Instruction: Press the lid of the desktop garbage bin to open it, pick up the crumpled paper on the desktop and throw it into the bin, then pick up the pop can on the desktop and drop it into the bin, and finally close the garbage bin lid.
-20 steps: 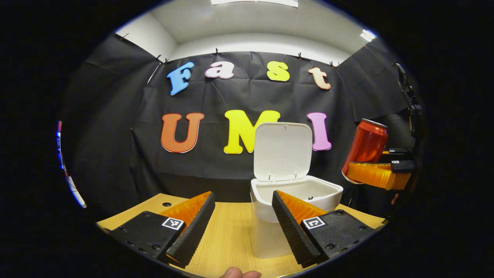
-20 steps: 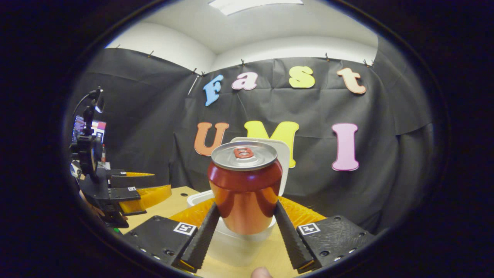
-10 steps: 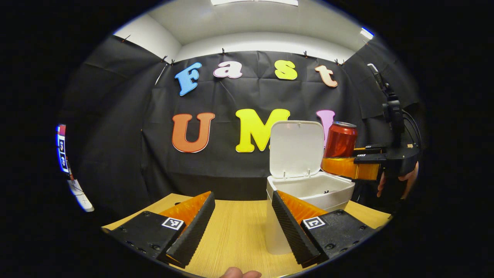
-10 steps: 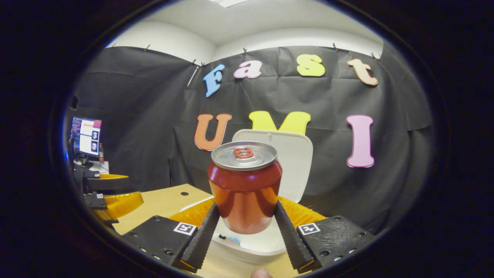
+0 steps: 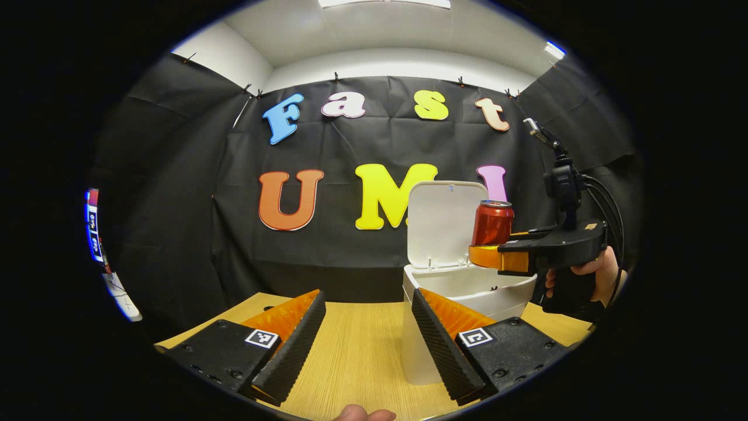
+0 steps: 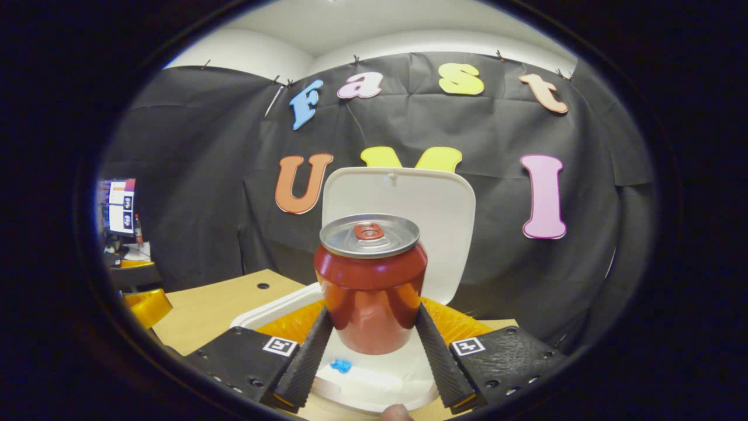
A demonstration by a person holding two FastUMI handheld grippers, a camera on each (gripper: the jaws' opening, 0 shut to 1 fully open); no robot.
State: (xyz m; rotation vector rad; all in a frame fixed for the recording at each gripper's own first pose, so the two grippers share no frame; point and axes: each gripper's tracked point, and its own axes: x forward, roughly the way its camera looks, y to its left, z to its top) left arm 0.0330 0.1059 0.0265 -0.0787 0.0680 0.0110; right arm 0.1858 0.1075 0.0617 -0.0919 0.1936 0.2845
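A red pop can (image 6: 370,286) stands upright between the fingers of my right gripper (image 6: 371,351), which is shut on it. Right behind and below it is the white garbage bin (image 6: 274,307), its lid (image 6: 409,204) standing open. White crumpled paper (image 6: 374,383) lies inside the bin. In the left gripper view, the can (image 5: 492,223) hangs over the bin (image 5: 467,286) in the right gripper (image 5: 488,255), held by a hand (image 5: 605,266). My left gripper (image 5: 367,336) is open over the table, left of the bin, with nothing between its fingers.
The wooden table (image 5: 356,356) has a small round hole (image 6: 263,286) near its back edge. A monitor (image 6: 120,204) stands at the far left in the right gripper view. Black cloth walls close the booth behind the bin.
The right gripper has carried the can leftward and forward until it hangs above the open bin; the bin and lid have grown in its view. The left gripper stays open and has barely moved.
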